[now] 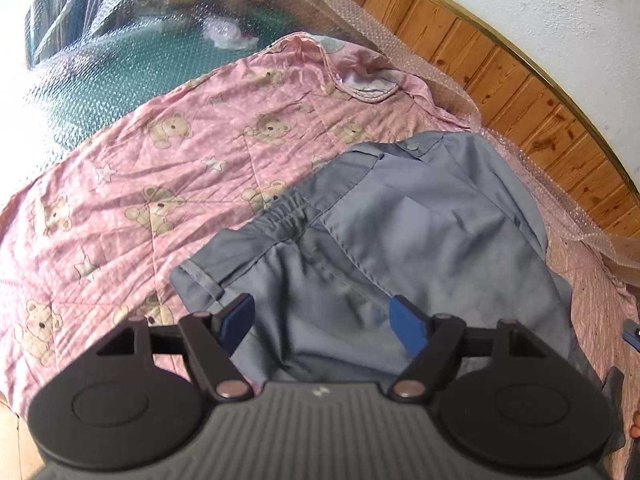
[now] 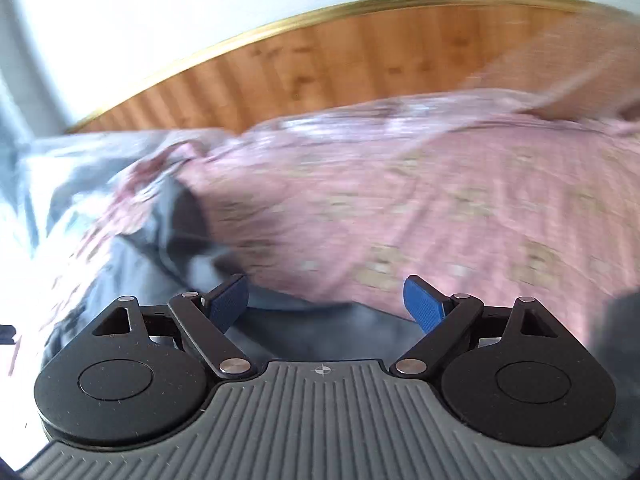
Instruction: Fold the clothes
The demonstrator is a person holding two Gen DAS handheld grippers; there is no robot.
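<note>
My left gripper (image 1: pixel 322 322) hangs over the grey trousers (image 1: pixel 384 232) with its 2 blue pads (image 1: pixel 408 328) spread wide, nothing pinched between them. The trousers lie folded on the pink quilt (image 1: pixel 160 168), elastic waistband toward the far side, near the wooden headboard (image 1: pixel 520 92). Bubble wrap (image 1: pixel 120 40) covers the green area beyond the quilt. My right gripper (image 2: pixel 326 306) also stands wide and empty; its view is blurred, yet I make out grey cloth (image 2: pixel 304 336) below the fingers and the quilt (image 2: pixel 440 208) ahead, with the headboard (image 2: pixel 320 60) behind.
</note>
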